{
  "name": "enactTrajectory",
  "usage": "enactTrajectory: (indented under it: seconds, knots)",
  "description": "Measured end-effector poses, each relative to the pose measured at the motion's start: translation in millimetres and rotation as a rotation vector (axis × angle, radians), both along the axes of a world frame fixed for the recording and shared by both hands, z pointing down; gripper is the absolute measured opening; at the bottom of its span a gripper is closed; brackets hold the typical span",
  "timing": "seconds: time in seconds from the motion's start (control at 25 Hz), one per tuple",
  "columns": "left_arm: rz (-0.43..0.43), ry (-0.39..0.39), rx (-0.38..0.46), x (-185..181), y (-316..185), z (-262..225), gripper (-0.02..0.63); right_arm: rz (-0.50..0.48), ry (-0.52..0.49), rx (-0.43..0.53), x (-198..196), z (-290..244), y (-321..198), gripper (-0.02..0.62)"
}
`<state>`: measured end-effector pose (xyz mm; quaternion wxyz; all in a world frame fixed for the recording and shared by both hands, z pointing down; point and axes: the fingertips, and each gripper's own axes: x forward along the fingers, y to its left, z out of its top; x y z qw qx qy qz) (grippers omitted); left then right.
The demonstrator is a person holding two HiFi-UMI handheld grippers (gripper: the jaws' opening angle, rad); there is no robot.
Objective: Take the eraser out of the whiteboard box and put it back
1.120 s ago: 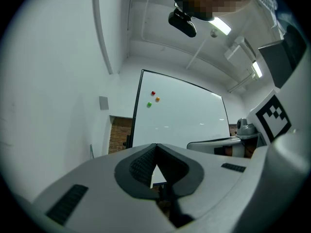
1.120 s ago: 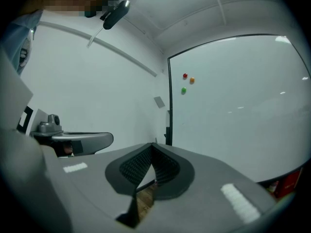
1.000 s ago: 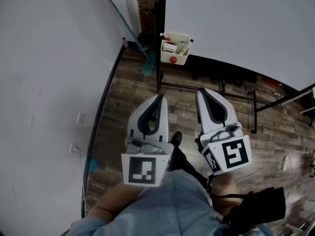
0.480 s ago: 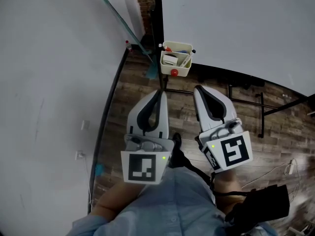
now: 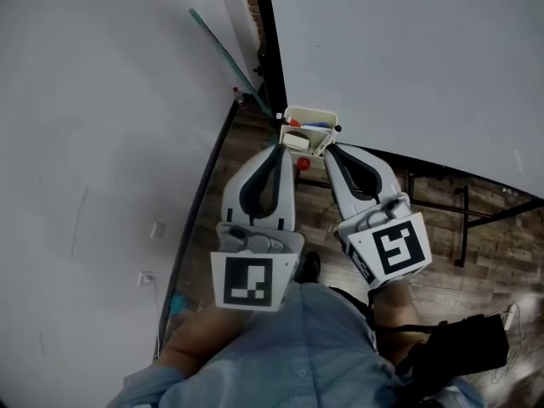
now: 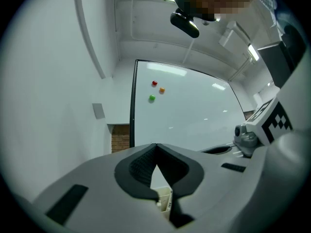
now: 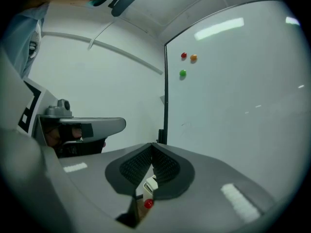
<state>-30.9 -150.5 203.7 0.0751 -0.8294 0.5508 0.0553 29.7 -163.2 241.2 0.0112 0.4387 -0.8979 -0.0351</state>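
Observation:
The cream whiteboard box point(image 5: 311, 117) hangs at the lower left corner of the whiteboard point(image 5: 408, 58). Markers and a pale block that may be the eraser point(image 5: 296, 141) stick out of it, and a red ball magnet point(image 5: 303, 163) sits on its front. My left gripper point(image 5: 276, 150) and right gripper point(image 5: 328, 149) point at the box side by side, their tips just short of it. Both are shut and empty. In the left gripper view the box point(image 6: 164, 199) shows below the closed jaws. In the right gripper view a corner of the box point(image 7: 149, 184) and the red magnet point(image 7: 148, 204) show there.
A white wall point(image 5: 102, 143) runs close on the left, with a teal-handled broom point(image 5: 223, 53) leaning in the corner. The whiteboard's black stand legs point(image 5: 463, 219) cross the wooden floor at right. Red, orange and green magnets point(image 6: 154, 83) sit high on the board.
Both grippers have moved forward together toward the whiteboard; the box, far ahead a second ago, now sits right at their tips. Both have stayed shut.

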Motion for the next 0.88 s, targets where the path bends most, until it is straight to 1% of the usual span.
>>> enactTrajectory:
  seconds: [0.16, 0.36, 0.68, 0.72, 0.8, 0.88]
  knots:
    - [-0.022, -0.014, -0.008, 1.2, -13.4, 0.5, 0.005, -0.032, -0.006, -0.009, -3.1, 2.7, -16.5, 0.003]
    - [-0.046, -0.002, -0.026, -8.0, -28.3, 6.4, 0.005, -0.053, 0.013, -0.036, -9.1, 10.9, -33.4, 0.008]
    - [-0.023, 0.048, -0.058, -24.7, -63.4, 21.6, 0.005, -0.068, 0.09, -0.076, -27.1, 31.0, -58.4, 0.028]
    - [-0.02, 0.055, -0.057, -27.2, -68.1, 21.8, 0.005, -0.07, 0.103, -0.085, -28.8, 34.2, -61.0, 0.035]
    - [-0.016, 0.068, -0.062, -30.3, -76.6, 24.9, 0.005, -0.077, 0.132, -0.104, -31.1, 41.7, -65.8, 0.081]
    - [-0.01, 0.075, -0.08, -31.2, -84.2, 31.5, 0.005, -0.089, 0.162, -0.124, -33.1, 50.2, -69.9, 0.106]
